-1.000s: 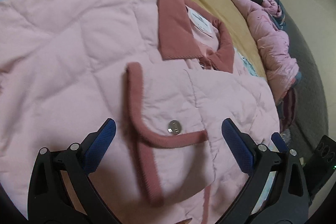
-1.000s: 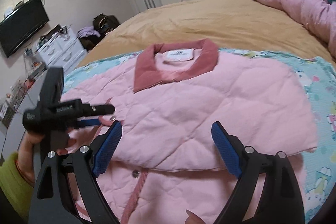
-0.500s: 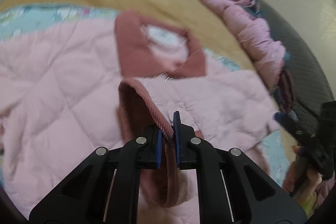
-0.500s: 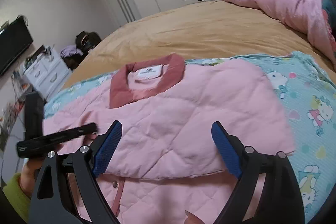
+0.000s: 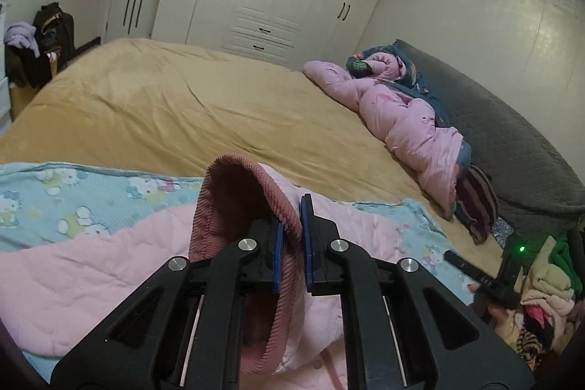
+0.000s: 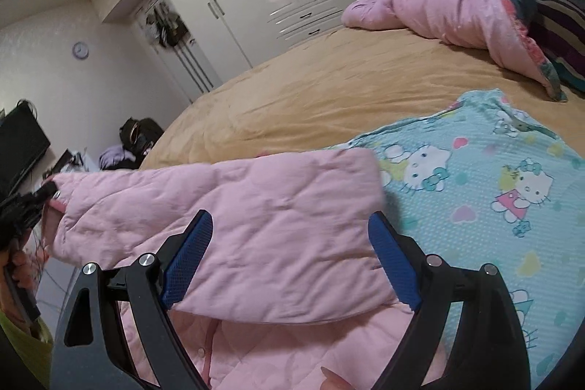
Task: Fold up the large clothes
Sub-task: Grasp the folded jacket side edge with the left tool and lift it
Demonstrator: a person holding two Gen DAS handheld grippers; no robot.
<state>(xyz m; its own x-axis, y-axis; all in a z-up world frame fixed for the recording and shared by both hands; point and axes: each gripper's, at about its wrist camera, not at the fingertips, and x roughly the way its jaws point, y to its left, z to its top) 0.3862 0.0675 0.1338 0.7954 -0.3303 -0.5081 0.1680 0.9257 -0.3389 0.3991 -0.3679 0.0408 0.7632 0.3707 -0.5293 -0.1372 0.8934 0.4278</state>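
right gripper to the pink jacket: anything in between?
Nothing visible. The right gripper is open, its fingers straddling the folded pink jacket with only air between. The left gripper is shut on the jacket's corduroy cuff, lifted over the blue cartoon-print blanket.

Pale pink quilted jacket (image 6: 256, 207) with rose corduroy trim (image 5: 234, 203), cat-print aqua sheet (image 6: 493, 178), mustard bedspread (image 5: 182, 105).

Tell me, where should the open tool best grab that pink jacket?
Probably the folded edge of the pink jacket lying between the right tool fingers, coming in low from the near side: that edge is thin and faces the tool. The left tool already pinches the corduroy trim.
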